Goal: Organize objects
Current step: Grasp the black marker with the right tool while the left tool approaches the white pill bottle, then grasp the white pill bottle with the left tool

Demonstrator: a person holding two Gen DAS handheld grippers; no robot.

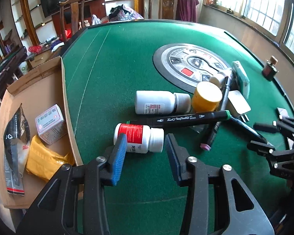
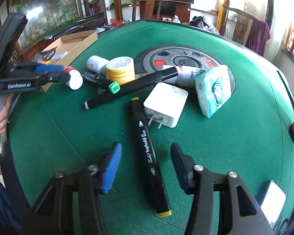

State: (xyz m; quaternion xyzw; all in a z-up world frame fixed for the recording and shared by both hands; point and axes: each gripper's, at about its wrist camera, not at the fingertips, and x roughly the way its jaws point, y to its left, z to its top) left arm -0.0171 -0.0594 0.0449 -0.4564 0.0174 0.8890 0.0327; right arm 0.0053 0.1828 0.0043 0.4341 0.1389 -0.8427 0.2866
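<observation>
Cardboard box (image 1: 39, 90) with carton (image 1: 51, 124), yellow packet (image 1: 43, 162), black pouch (image 1: 14, 146); both grippers spread, left gripper (image 1: 145, 146), right gripper (image 2: 146, 160)

From my seat both feeds look bright with daylight. In the left wrist view the multi-pane windows (image 1: 268, 11) along the upper right are blown out to white, and the light falls across the green felt tabletop (image 1: 111, 62) from that side. The round yellow container lid (image 1: 208, 91) shows a pale glare patch. In the right wrist view the upper right corner also washes out, and the glazed flower mural (image 2: 49, 9) carries a white reflection. Fisheye bending curves the table edges, corners darken, and the far room reads soft.
</observation>
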